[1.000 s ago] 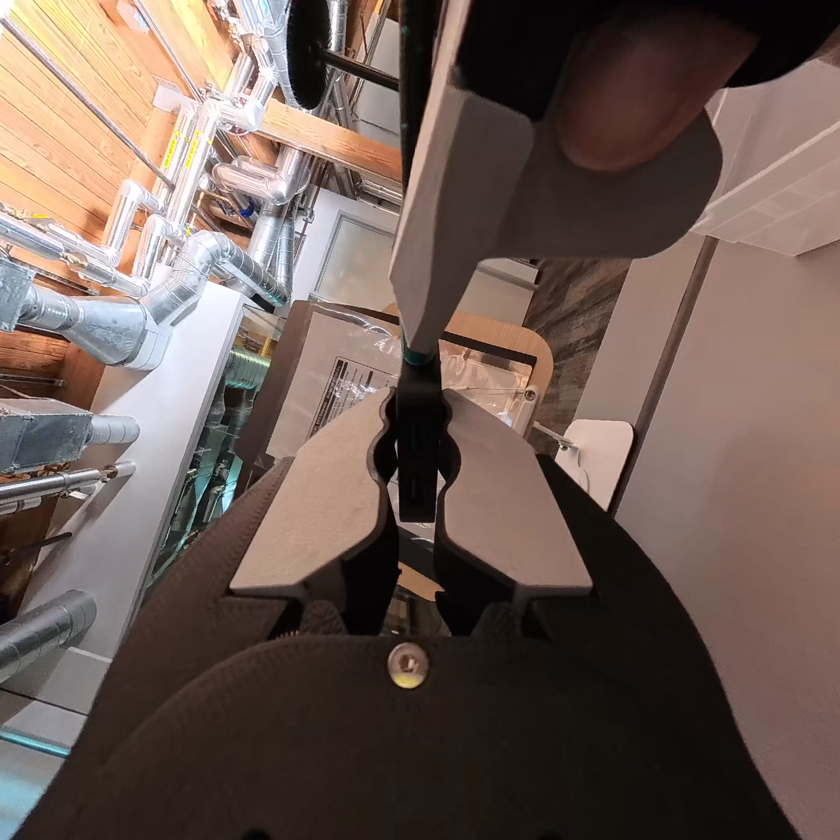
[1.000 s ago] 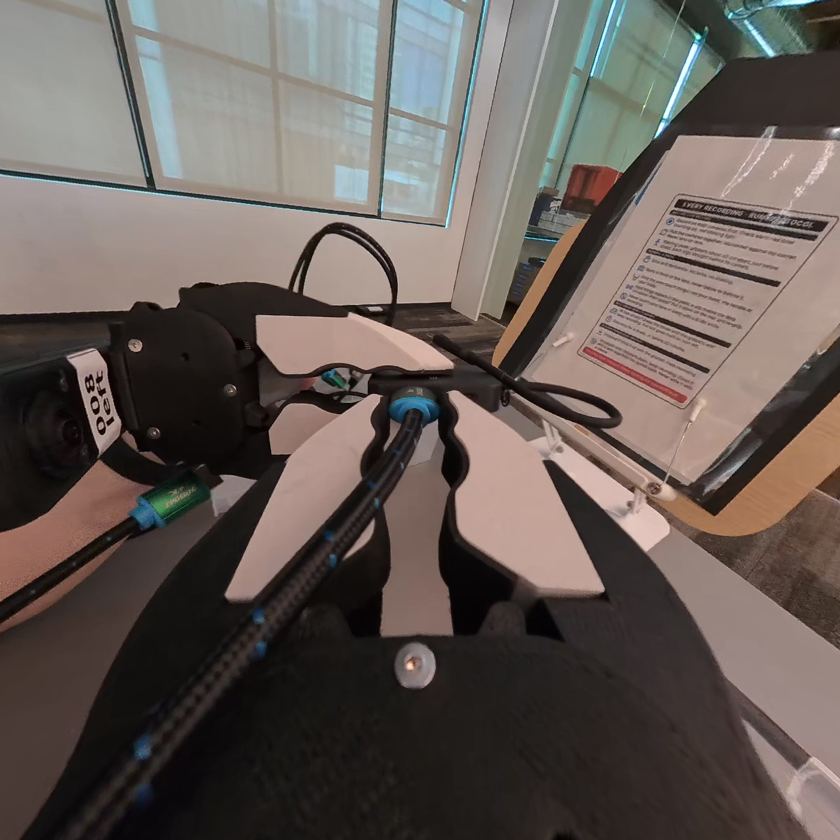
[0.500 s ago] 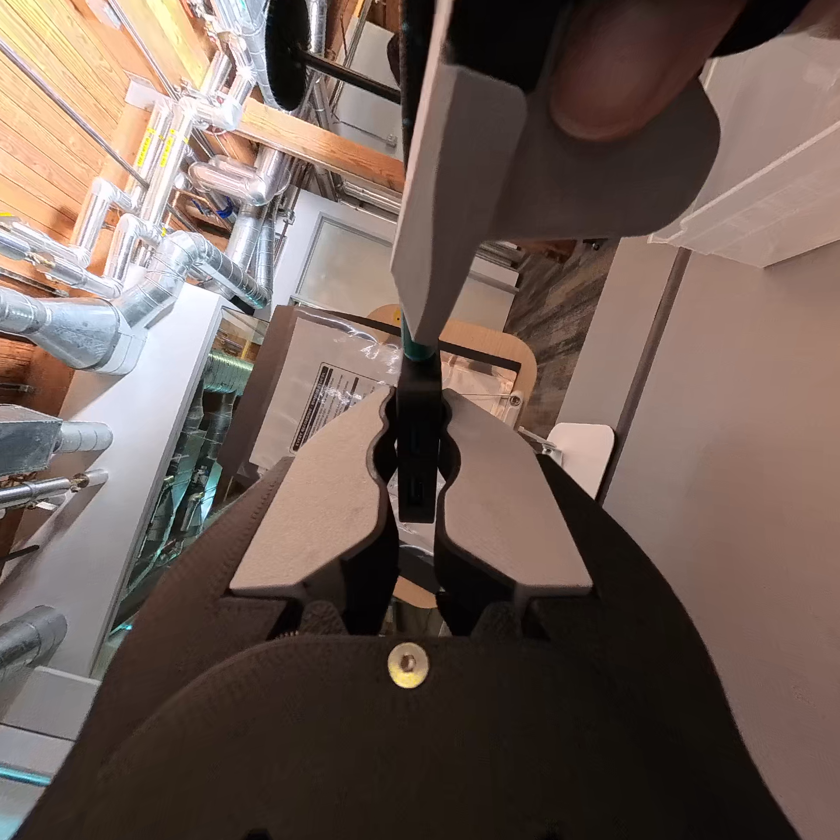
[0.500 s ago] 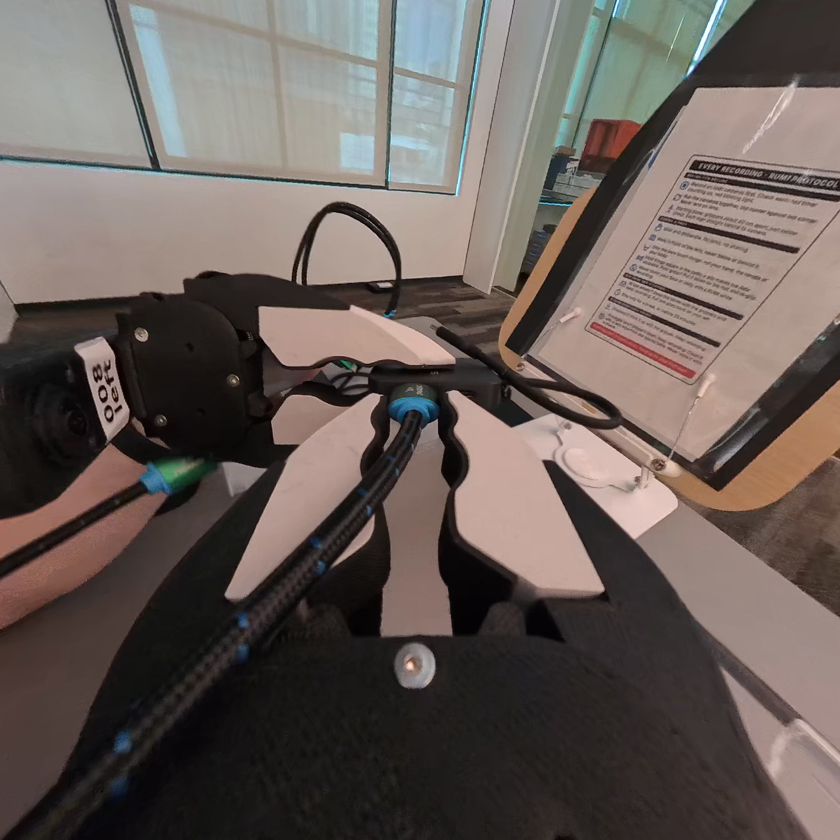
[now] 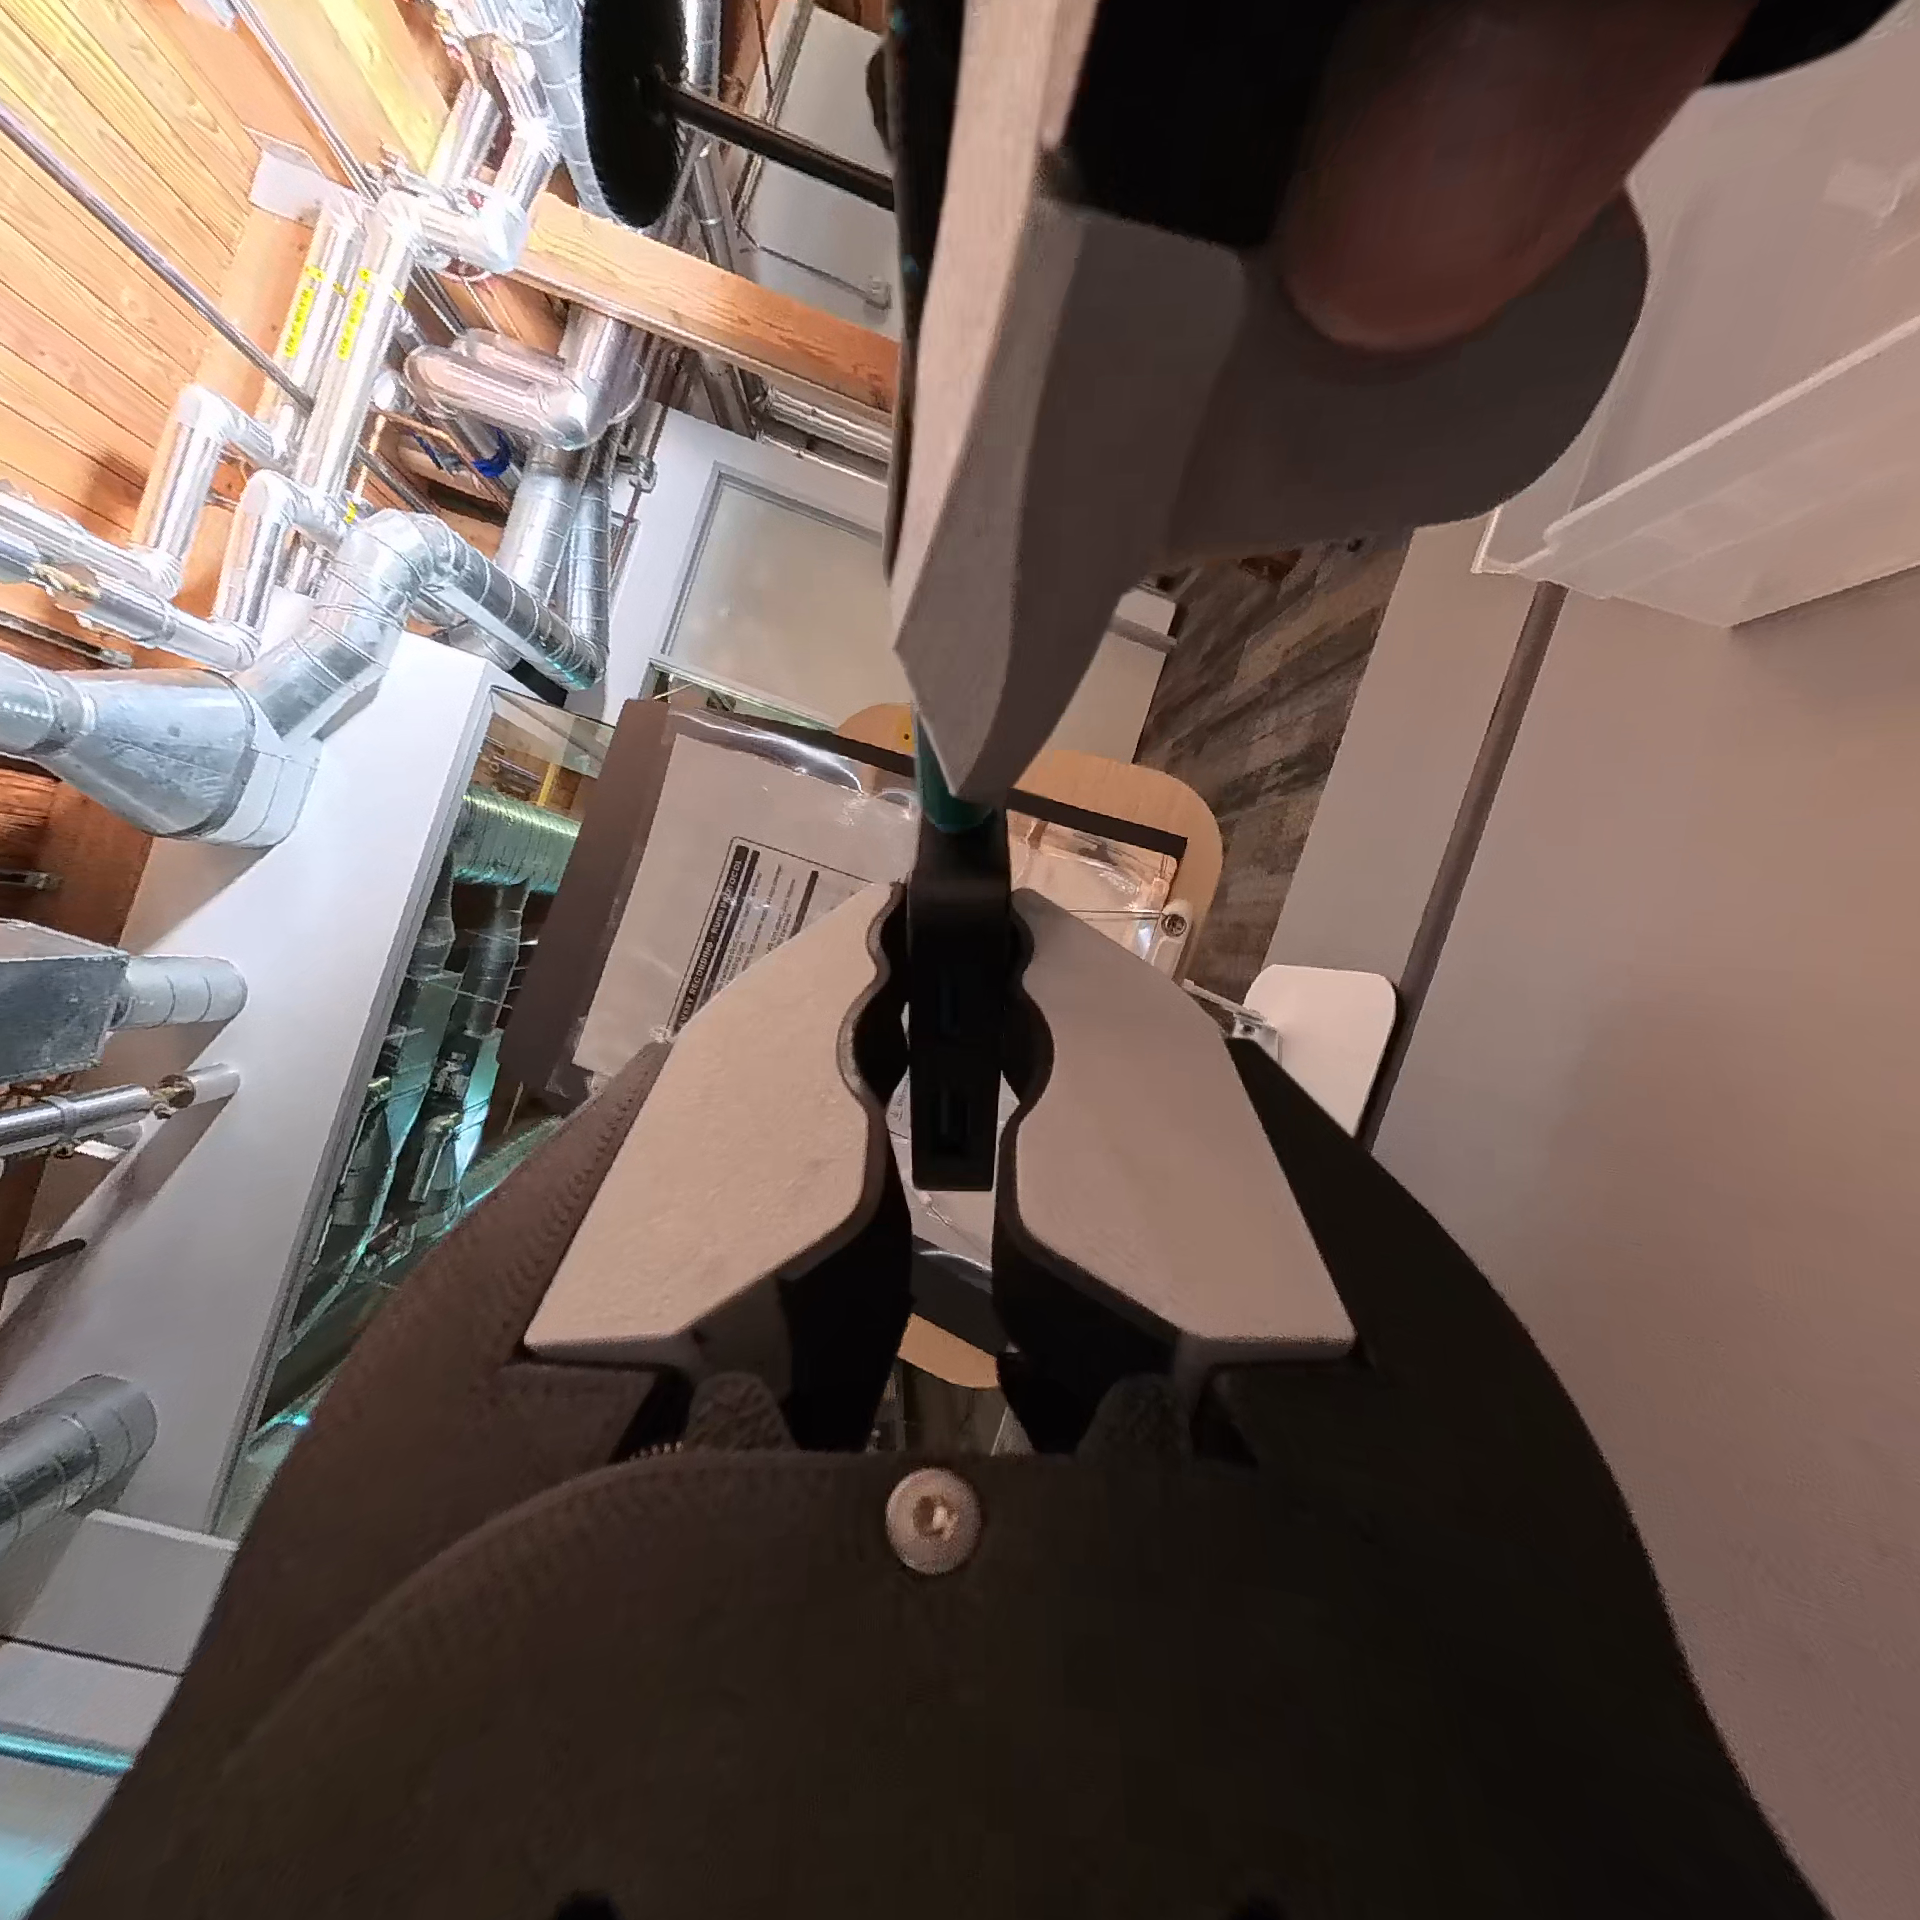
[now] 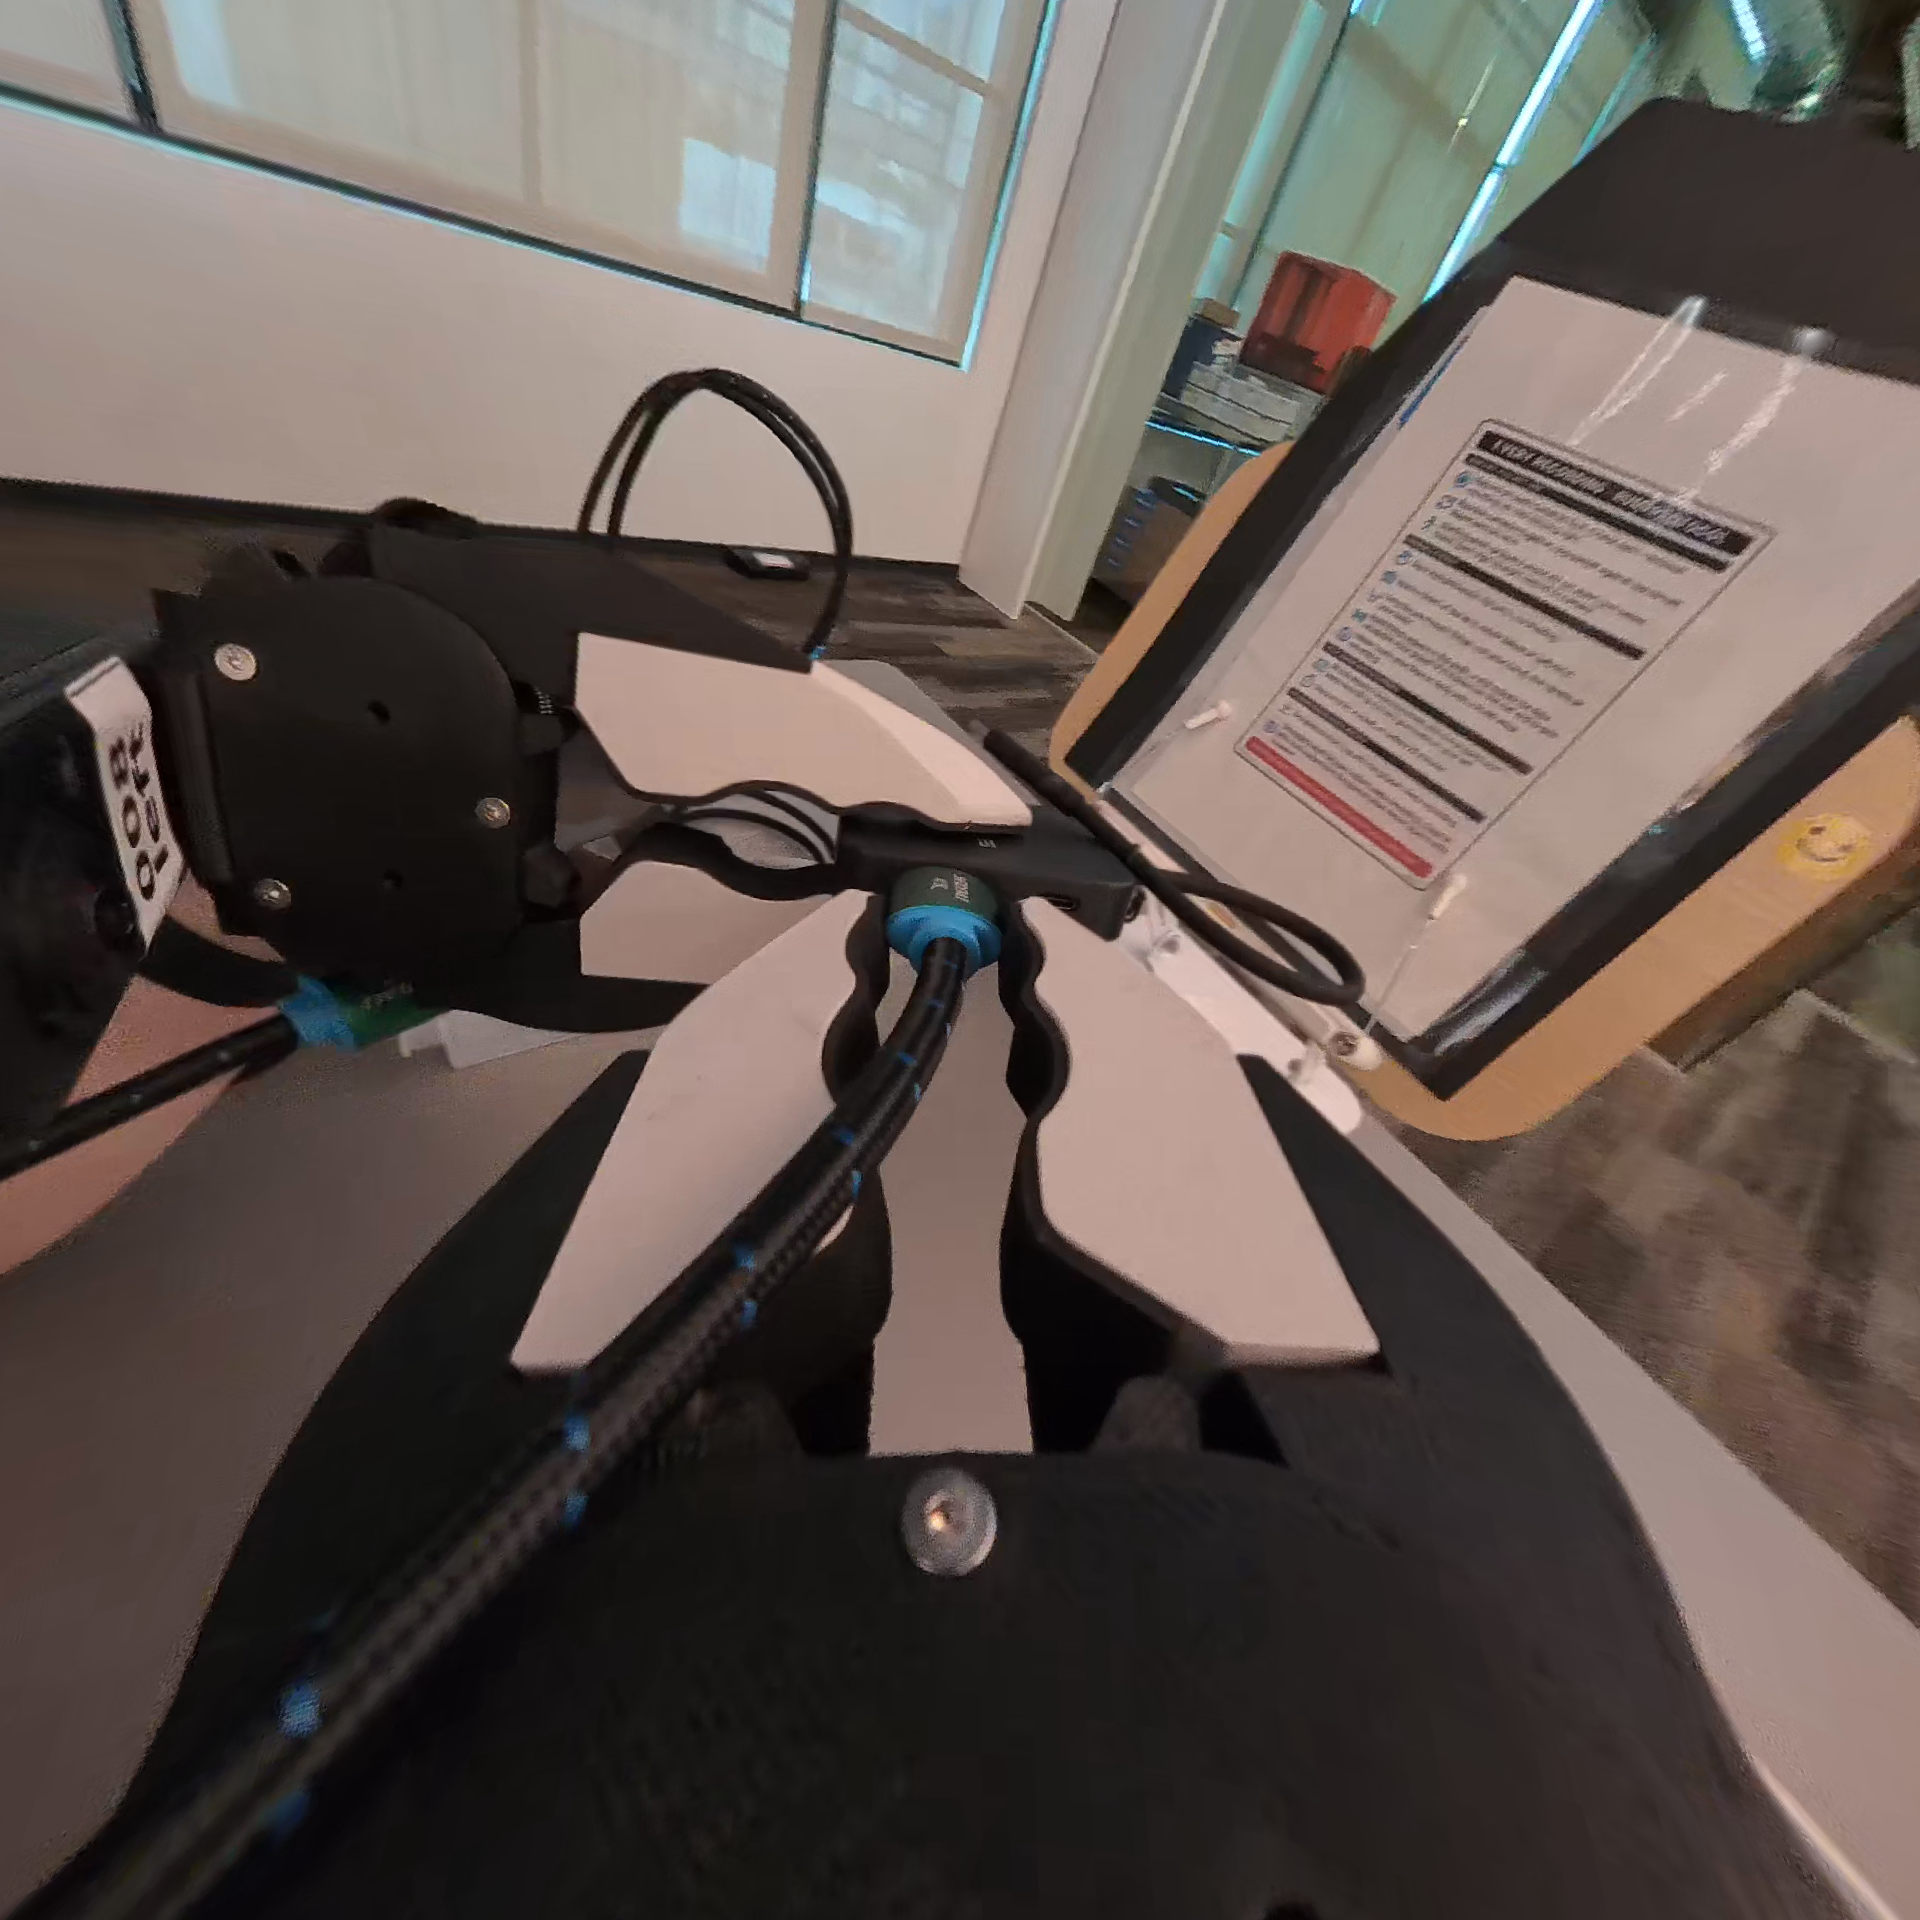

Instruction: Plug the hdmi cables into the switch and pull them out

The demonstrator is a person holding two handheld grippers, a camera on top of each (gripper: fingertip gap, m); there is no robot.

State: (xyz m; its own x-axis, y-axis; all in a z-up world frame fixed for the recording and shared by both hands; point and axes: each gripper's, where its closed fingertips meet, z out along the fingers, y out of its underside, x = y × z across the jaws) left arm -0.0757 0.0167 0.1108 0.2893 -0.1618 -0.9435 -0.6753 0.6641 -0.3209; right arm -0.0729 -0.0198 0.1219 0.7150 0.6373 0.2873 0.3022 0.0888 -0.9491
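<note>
My left gripper (image 5: 954,920) is shut on the black HDMI switch (image 5: 951,1049), held edge-on between its pads. In the right wrist view the left gripper (image 6: 925,847) clamps the switch (image 6: 1049,868) from the left, above the table. My right gripper (image 6: 940,920) is shut on the green HDMI plug with a blue collar (image 6: 940,904), which sits in the switch's near side. Its braided black cable (image 6: 727,1278) runs back over the gripper. In the left wrist view a right gripper finger (image 5: 997,499) comes down from the top onto the plug (image 5: 951,810).
A second cable with a green and blue plug (image 6: 343,1020) lies below the left gripper. The switch's thin black lead (image 6: 1262,940) loops to the right. A framed instruction sheet (image 6: 1507,665) stands on a white base at the right. The grey table (image 6: 260,1247) runs beneath.
Both grippers have shifted and tilted a little together. The plug stays in the switch and both grasps hold as before.
</note>
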